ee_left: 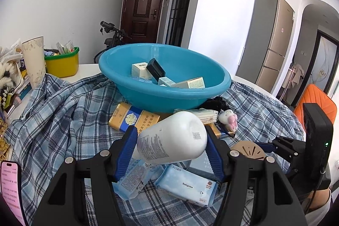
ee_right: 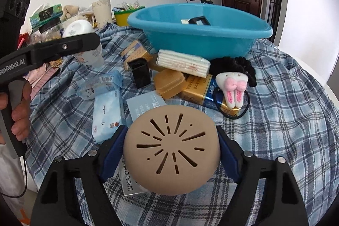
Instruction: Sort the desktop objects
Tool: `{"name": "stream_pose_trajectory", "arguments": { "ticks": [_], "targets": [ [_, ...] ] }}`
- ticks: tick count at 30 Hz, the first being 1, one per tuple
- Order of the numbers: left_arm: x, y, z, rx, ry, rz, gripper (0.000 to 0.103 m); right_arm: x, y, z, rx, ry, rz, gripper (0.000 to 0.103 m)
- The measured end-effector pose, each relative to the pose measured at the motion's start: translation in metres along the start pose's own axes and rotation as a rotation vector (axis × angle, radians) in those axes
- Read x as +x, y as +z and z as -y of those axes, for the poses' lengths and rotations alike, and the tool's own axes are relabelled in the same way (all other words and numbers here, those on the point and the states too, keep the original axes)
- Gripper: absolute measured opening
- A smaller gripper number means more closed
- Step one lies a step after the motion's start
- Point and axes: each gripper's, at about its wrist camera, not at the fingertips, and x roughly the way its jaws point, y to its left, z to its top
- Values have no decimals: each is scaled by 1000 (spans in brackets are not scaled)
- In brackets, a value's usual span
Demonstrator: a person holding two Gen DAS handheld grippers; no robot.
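My left gripper (ee_left: 170,139) is shut on a white bottle (ee_left: 172,138), held tilted above the plaid cloth, its base toward the blue basin (ee_left: 165,92). The basin holds several small boxes (ee_left: 191,83) and a black box (ee_left: 155,69). My right gripper (ee_right: 171,149) is shut on a tan round slotted case (ee_right: 171,149) above the cloth; this case also shows in the left wrist view (ee_left: 250,149). The left gripper and the bottle (ee_right: 79,28) appear at the left of the right wrist view.
On the plaid cloth (ee_right: 286,120) lie wipe packs (ee_right: 108,111), a gold-blue carton (ee_right: 203,92), a tissue pack (ee_right: 183,63), an orange case (ee_right: 169,83), a black cup (ee_right: 139,72), a bunny scrunchie (ee_right: 233,82). A yellow bin (ee_left: 62,63) and a paper tube (ee_left: 34,60) stand at the left. A phone (ee_left: 10,187) lies near the left edge.
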Motion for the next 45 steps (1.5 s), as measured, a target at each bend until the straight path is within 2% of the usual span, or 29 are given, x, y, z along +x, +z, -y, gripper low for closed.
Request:
{"name": "stream_pose_trajectory", "arguments": {
  "ticks": [8, 12, 18, 24, 25, 27, 31, 34, 37, 39, 41, 42, 43, 45],
  "targets": [
    [-7, 10, 6, 9, -2, 23, 65, -22, 13, 3, -3, -26, 80, 79],
    [-11, 17, 9, 17, 10, 39, 65, -28, 22, 8, 8, -4, 118, 79],
    [-17, 31, 9, 32, 26, 69, 65, -39, 45, 19, 9, 13, 185, 79],
    [-17, 53, 6, 39, 51, 106, 64, -54, 78, 26, -4, -12, 280, 79],
    [-17, 56, 6, 39, 54, 113, 60, -56, 83, 27, -7, -13, 294, 79],
    [-15, 66, 4, 39, 68, 119, 43, -59, 96, 28, -14, -14, 316, 79],
    [-6, 86, -1, 21, 53, 113, 42, -60, 115, 29, -17, -3, 343, 79],
    [4, 94, 0, 44, 86, 101, 39, -56, 122, 29, -21, 2, 344, 79],
    [12, 88, -6, 28, 89, 67, 39, -50, 122, 30, -21, 13, 332, 79],
    [18, 75, -10, 22, 75, 15, 39, -44, 122, 30, -24, 17, 320, 79],
    [23, 60, -13, 12, 60, -42, 51, -38, 122, 33, -21, 24, 312, 79],
    [25, 51, -14, 6, 57, -68, 73, -36, 122, 35, -18, 24, 310, 79],
    [24, 43, -14, 3, 58, -82, 85, -33, 123, 37, -16, 25, 306, 79],
    [19, 25, -13, 4, 55, -99, 85, -27, 123, 40, -12, 28, 301, 79]
  ]
}}
